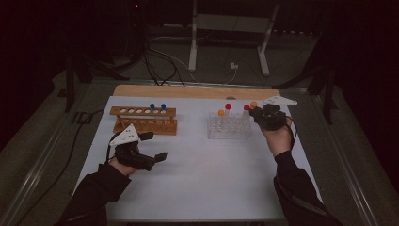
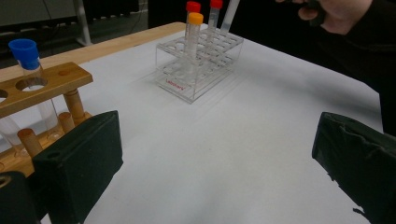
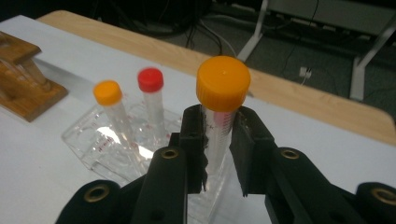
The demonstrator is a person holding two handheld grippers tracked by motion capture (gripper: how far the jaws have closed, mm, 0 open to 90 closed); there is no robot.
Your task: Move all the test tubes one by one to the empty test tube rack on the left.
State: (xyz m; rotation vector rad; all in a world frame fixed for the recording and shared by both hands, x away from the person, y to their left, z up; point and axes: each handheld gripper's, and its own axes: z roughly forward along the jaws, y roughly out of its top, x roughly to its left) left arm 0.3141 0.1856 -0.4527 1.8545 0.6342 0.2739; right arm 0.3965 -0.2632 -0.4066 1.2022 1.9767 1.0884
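Up by the clear rack (image 1: 228, 126), the right gripper (image 3: 218, 154) squeezes an orange-capped tube (image 3: 221, 107) upright; the left gripper (image 1: 153, 149) rests low, jaws wide apart.

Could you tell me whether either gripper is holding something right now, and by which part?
The right gripper holds an orange-capped tube, clamped on its clear body just below the cap. The left gripper is open and holds nothing.

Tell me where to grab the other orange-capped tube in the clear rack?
Grip the orange-capped tube on its clear wall just under the cap, coming down from above. It stands upright in the clear rack, whose holes hide its lower part, so only the top is free, as with the tube the right gripper holds.
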